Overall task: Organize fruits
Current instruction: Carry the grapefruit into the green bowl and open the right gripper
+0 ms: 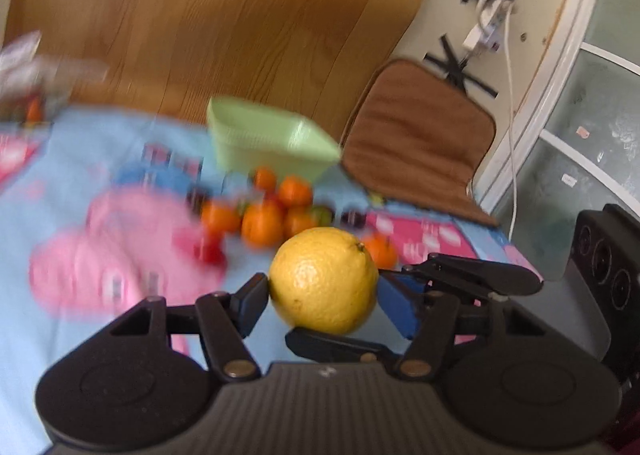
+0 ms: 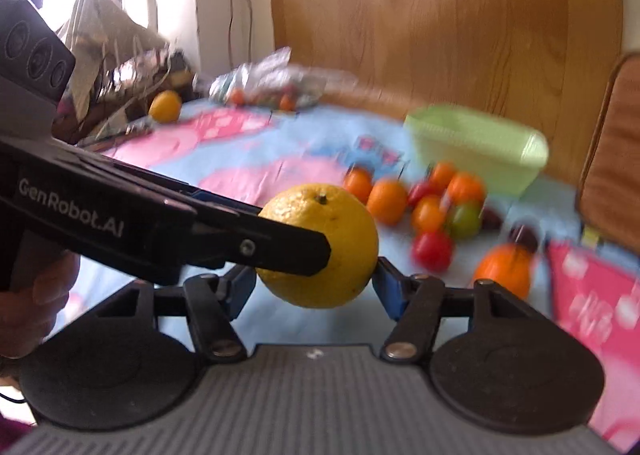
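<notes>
Between both sets of pads — yellow citrus [image 1: 323, 279], pinched half-wide by left gripper [image 1: 323, 297] and right gripper [image 2: 316, 283] at once, aloft above blue-and-pink cloth [image 1: 80, 183]. Beyond, loose oranges and tomatoes [image 1: 264, 211], then green basket [image 1: 272, 139] near the far edge. Risk of dropping — one grip letting go before the other is secure, or opposed pulls rolling it free.
</notes>
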A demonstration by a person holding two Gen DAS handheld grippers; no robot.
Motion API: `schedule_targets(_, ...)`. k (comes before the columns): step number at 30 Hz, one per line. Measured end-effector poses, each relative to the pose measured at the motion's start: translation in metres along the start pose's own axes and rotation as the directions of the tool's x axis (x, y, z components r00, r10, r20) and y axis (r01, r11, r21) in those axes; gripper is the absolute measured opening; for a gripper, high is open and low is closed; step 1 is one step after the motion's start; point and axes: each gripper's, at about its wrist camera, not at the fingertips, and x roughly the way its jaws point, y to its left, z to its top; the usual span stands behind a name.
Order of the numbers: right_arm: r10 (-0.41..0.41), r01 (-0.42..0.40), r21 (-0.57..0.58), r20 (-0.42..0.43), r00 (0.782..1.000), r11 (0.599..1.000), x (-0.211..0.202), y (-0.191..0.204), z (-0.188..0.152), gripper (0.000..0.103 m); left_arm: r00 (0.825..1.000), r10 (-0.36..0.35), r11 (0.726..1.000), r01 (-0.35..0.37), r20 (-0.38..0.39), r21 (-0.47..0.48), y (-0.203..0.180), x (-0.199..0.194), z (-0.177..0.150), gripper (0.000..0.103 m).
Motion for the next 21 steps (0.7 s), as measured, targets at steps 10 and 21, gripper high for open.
schedule_targets(10,-0.126,0.124,0.070,0.027,0.992,0.990,0.076,-0.109,0.097,0.066,0.999,0.013,0.998,-0.014,0.029,0.058,0.023,0.118,0.129,0.062)
schedule_targets(21,-0.114,0.144,0.179,-0.167,0.979,0.973,0.145,-0.162,0.094,0.067,0.991,0.064,0.998,-0.064,-0.116,-0.002,0.051,0.202,0.144,0.061)
